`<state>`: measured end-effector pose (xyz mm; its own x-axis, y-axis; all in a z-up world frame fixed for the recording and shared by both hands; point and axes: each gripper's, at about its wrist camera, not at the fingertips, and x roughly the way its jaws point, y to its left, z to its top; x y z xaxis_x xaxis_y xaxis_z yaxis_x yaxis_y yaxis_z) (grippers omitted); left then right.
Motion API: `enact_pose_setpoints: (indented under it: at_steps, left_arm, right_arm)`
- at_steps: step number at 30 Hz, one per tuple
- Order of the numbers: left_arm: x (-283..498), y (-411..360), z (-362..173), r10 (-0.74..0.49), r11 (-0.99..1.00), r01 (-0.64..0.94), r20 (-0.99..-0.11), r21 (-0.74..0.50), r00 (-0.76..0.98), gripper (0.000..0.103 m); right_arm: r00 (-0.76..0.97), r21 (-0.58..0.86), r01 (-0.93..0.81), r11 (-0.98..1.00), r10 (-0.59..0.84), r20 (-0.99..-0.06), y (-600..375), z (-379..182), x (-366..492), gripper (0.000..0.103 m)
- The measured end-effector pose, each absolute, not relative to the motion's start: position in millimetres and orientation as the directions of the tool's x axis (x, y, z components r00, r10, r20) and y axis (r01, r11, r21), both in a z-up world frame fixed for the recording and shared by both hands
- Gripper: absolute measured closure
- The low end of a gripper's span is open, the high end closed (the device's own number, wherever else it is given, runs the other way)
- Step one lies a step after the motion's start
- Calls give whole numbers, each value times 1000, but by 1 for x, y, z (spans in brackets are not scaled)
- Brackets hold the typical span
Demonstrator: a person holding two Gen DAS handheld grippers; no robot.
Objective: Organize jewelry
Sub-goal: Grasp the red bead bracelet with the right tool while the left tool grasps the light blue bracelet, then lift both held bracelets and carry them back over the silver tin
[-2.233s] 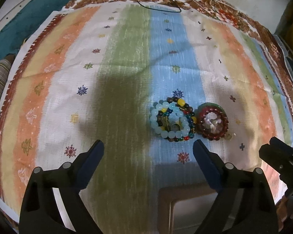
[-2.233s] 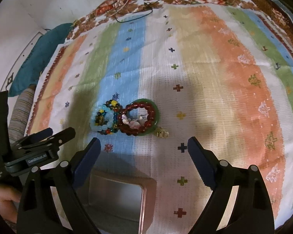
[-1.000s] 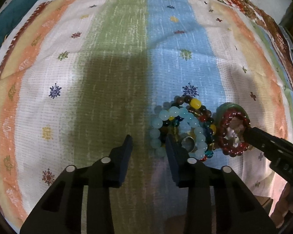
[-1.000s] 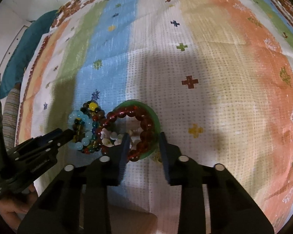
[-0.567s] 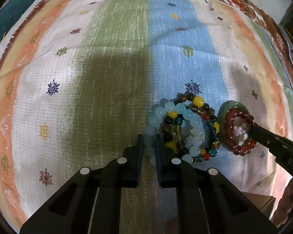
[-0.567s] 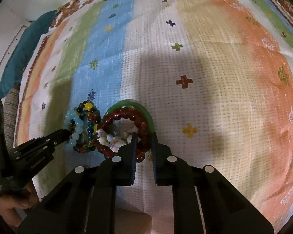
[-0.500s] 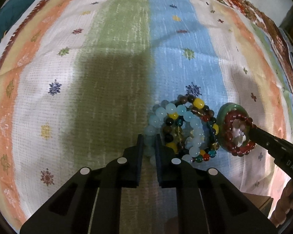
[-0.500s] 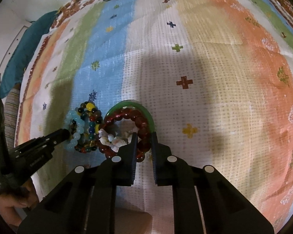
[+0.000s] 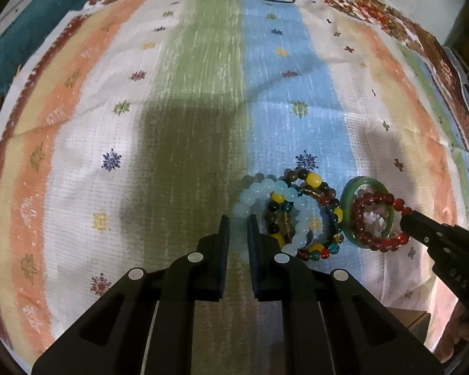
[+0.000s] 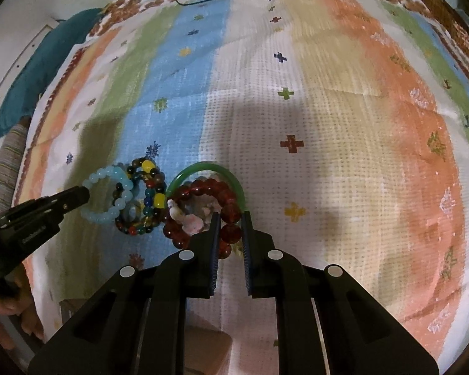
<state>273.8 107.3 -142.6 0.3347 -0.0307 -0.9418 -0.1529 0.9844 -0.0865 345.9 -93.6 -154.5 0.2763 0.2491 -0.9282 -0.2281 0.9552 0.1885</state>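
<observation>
While both tools point down at the striped cloth [image 9: 203,100], the left tool [image 9: 238,223] clamps the pale blue bracelet [image 9: 259,191] and the right tool [image 10: 229,220] clamps the dark red bracelet [image 10: 203,187].

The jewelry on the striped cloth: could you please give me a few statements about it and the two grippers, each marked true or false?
1. The left gripper has its jaws shut on the pale blue bead bracelet. True.
2. The right gripper has its jaws shut on the dark red bead bracelet. True.
3. The green bangle lies far from the red bracelet. False: the red bracelet lies on it.
4. The multicolored bead bracelet sits inside a box. False: it lies on the striped cloth.
5. The cloth is plain white. False: it has coloured stripes.
</observation>
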Motion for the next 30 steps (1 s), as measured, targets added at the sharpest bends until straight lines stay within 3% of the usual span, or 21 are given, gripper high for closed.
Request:
enact_pose_setpoints:
  at_steps: [12, 30]
  left_arm:
    - [268, 98, -117, -19, 990, -122, -921, -72, 389, 92]
    - [244, 89, -79, -47, 990, -95, -888, -102, 457, 92]
  right_arm:
    - [364, 97, -292, 951, 205, -909, -88, -129, 333, 89]
    - [441, 84, -331, 940, 233, -867, -90, -91, 303, 89]
